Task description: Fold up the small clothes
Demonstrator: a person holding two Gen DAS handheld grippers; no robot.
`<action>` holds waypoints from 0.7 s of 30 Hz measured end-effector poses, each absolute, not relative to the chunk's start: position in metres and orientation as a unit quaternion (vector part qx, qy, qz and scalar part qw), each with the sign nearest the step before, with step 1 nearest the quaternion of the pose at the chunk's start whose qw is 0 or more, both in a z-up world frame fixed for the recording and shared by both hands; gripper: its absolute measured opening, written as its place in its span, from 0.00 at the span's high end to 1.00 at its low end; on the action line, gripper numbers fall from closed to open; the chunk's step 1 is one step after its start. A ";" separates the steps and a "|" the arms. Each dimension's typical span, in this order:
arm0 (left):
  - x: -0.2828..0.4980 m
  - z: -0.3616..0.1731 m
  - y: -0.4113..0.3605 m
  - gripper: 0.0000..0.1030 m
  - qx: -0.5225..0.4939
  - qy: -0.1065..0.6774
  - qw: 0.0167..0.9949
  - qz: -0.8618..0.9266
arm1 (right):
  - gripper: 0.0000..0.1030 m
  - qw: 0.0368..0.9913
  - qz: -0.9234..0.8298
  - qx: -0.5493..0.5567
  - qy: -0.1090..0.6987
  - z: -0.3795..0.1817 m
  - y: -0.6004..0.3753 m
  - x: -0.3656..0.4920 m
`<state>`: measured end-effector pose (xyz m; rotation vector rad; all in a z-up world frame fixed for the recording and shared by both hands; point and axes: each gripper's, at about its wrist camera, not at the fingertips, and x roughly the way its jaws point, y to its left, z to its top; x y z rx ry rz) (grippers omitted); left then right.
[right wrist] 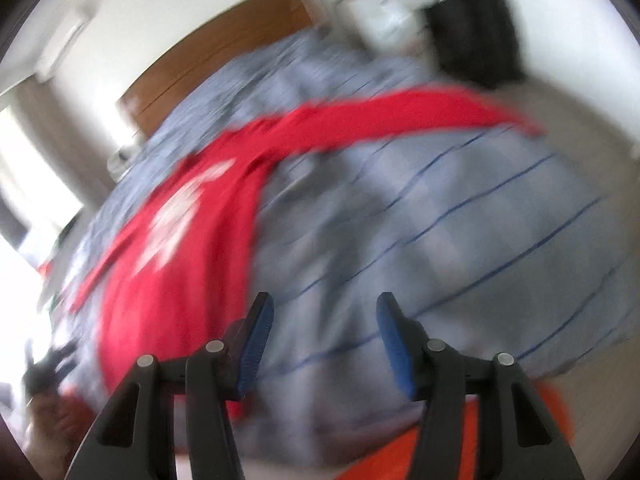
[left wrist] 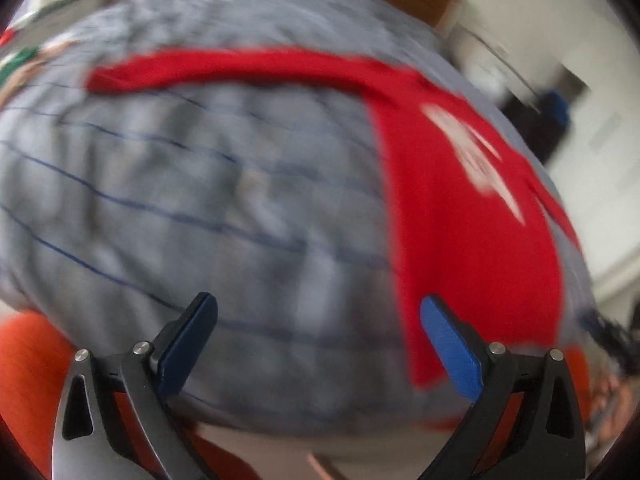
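A red long-sleeved shirt point(left wrist: 472, 220) with a white print lies spread flat on a bed with a grey-blue striped cover point(left wrist: 192, 184). One sleeve stretches out sideways. In the right wrist view the shirt point(right wrist: 192, 248) lies left of centre, its sleeve reaching to the right. My left gripper point(left wrist: 318, 336) is open and empty above the bed's near edge, its right finger over the shirt's hem. My right gripper point(right wrist: 324, 336) is open and empty above the cover, just right of the shirt's body. Both views are motion-blurred.
A wooden headboard point(right wrist: 216, 56) stands at the far end of the bed. A dark bag with a blue top point(right wrist: 472, 24) hangs near the wall. Orange fabric point(left wrist: 32, 368) shows below the bed's near edge. Other clothes point(left wrist: 20, 60) lie at the far left.
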<state>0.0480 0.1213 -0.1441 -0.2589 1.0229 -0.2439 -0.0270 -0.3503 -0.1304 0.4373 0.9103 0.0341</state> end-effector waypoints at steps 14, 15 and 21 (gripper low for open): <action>0.053 -0.165 0.055 0.98 -0.088 0.522 0.821 -0.216 | 0.93 0.837 0.113 0.162 0.510 -0.176 -0.272 -0.009; 0.048 -0.162 0.056 0.99 -0.084 0.519 0.822 -0.219 | 0.94 0.840 0.110 0.147 0.511 -0.170 -0.269 -0.011; 0.056 -0.182 0.045 0.98 -0.055 0.537 0.819 -0.193 | 0.95 0.842 0.084 0.099 0.524 -0.166 -0.266 -0.017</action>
